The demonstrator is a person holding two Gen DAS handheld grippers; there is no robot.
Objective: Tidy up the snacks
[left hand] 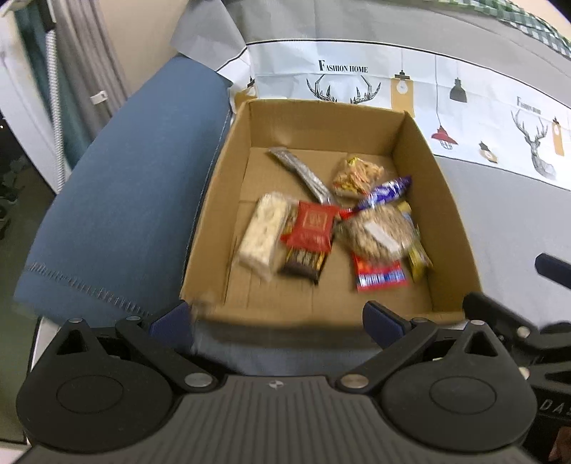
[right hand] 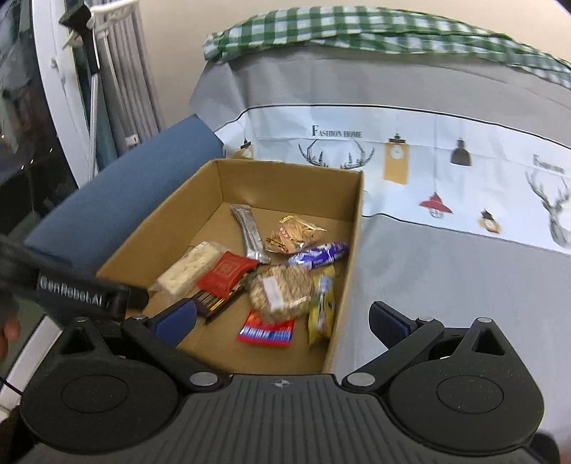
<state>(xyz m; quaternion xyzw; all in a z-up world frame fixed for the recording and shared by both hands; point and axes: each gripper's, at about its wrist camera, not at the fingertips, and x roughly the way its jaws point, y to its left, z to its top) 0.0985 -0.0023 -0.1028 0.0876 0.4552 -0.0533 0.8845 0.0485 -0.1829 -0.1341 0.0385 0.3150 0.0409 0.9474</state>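
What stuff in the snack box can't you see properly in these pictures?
- Red-and-blue packet: left wrist view, top half under the round seed cake; its print is blurred.
- Dark striped bar: right wrist view, partly under the red packet, and its near end is behind the right hand-held gripper's finger.
- Cardboard box: right wrist view, near wall cut off by the gripper body.
- Yellow packet: left wrist view, mostly hidden by the seed cake.

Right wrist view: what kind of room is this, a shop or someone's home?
Probably a home: a "Fashion Home" printed tablecloth, a green checked cloth behind it, and a blue cushioned seat beside the cardboard box of snacks.
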